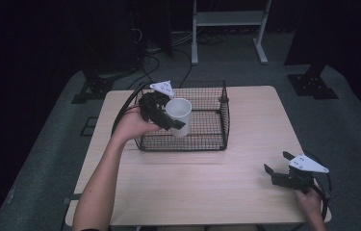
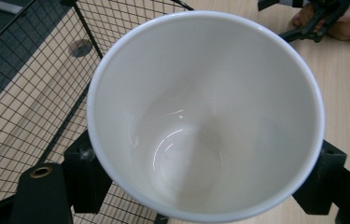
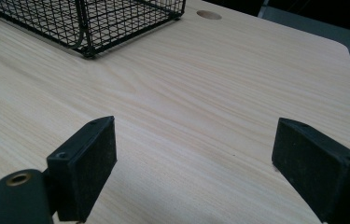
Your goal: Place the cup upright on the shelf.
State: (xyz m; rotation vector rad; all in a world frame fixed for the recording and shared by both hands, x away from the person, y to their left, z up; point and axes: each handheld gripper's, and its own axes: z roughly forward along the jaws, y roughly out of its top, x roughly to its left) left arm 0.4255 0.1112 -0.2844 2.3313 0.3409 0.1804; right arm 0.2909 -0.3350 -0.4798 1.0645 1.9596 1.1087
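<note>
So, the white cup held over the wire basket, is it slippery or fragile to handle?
Probably both. The white cup shines inside with glossy highlights like glazed ceramic, so it may slide between the left gripper jaws. It looks rigid with a thin rim, so a drop onto the wire basket could chip it. Tall and tapered, it may tip.

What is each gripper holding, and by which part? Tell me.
The left gripper clamps the white cup by its outer sides, over the wire basket. The right gripper is open, holding nothing.
</note>
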